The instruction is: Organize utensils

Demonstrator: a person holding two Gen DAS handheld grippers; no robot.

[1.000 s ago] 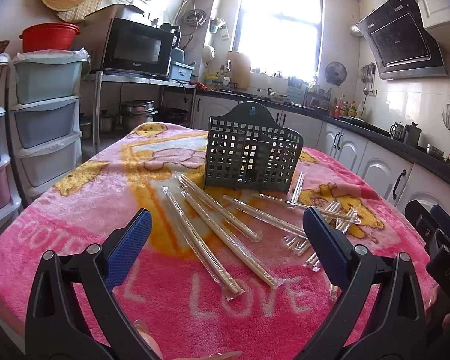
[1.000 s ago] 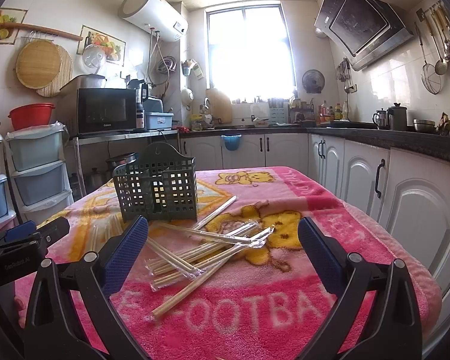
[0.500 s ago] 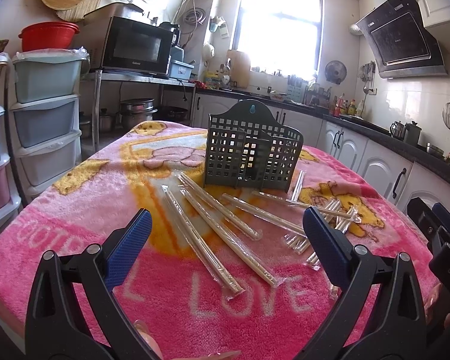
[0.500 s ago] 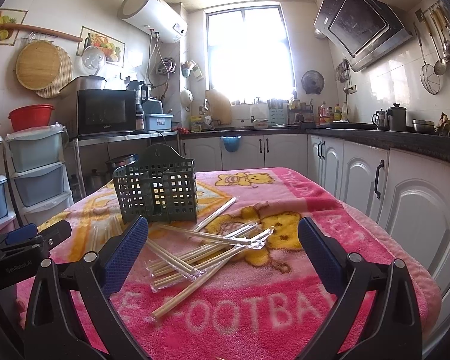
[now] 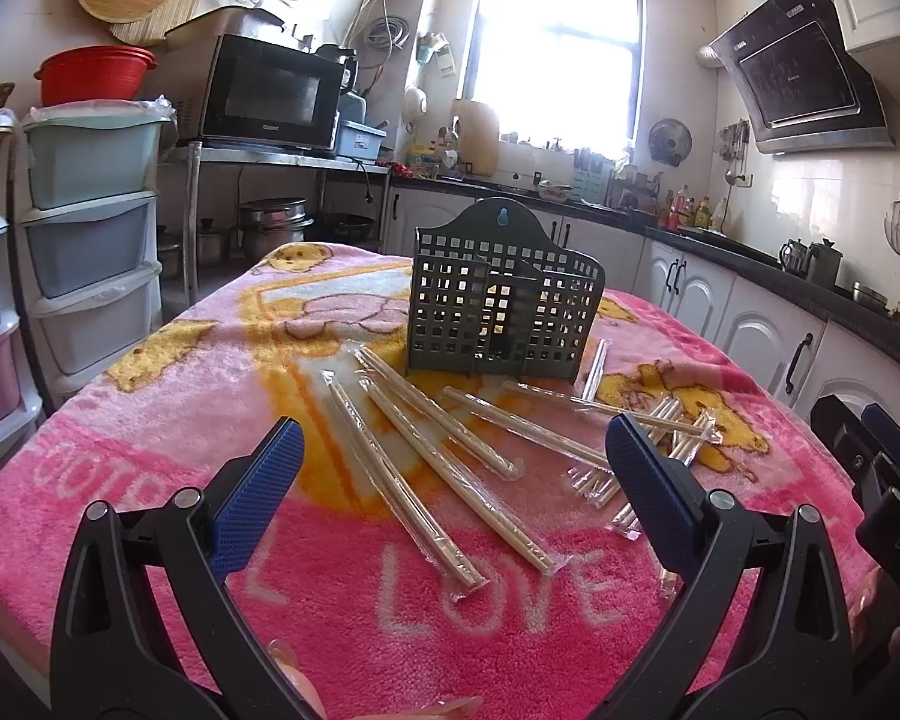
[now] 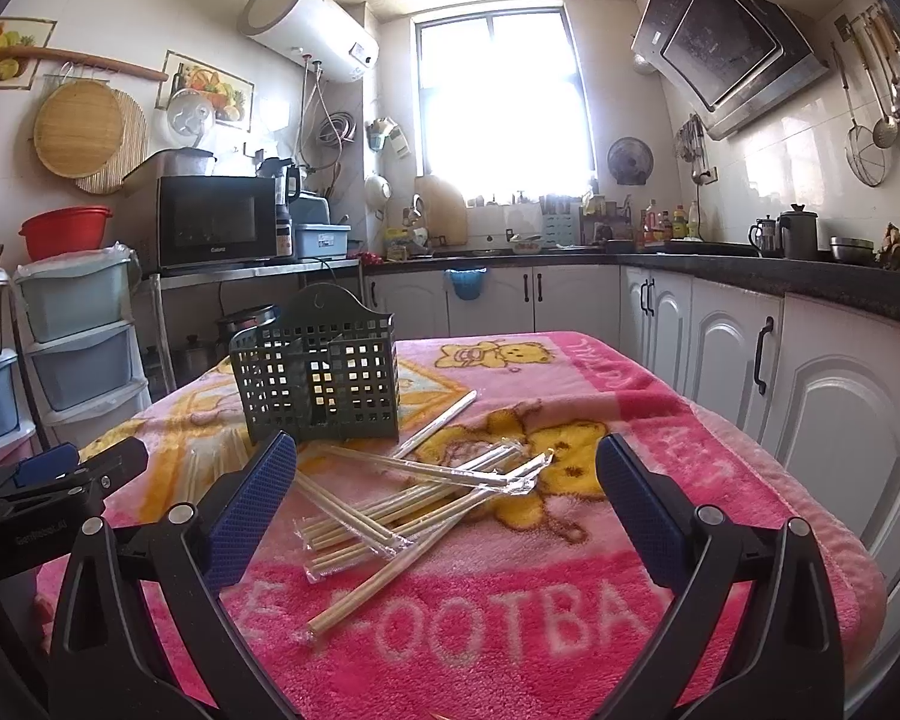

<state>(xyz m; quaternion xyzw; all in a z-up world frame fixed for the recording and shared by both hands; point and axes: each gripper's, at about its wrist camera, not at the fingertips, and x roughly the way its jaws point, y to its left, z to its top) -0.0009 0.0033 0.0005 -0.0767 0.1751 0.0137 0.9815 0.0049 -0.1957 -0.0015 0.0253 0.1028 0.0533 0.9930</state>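
Several pairs of wrapped chopsticks point(image 5: 450, 468) lie scattered on a pink blanket point(image 5: 342, 600) over the table. Behind them a dark green perforated utensil holder point(image 5: 498, 306) stands upright. My left gripper point(image 5: 450, 480) hovers open above the near chopsticks, nothing between its blue pads. In the right wrist view the holder point(image 6: 318, 384) is at centre left and a pile of chopsticks point(image 6: 408, 498) lies in front of it. There my right gripper point(image 6: 444, 498) is open and holds nothing. The left gripper's body point(image 6: 54, 480) shows at the left edge.
The right gripper's body point(image 5: 876, 480) shows at the right edge of the left wrist view. Stacked plastic drawers point(image 5: 84, 240) stand left of the table, white cabinets point(image 6: 810, 408) to its right. The blanket's edge point(image 6: 834, 510) drops off at the right.
Both views have barely shifted; the left gripper has eased slightly forward. Both grippers stay open, and the chopsticks and holder lie unmoved.
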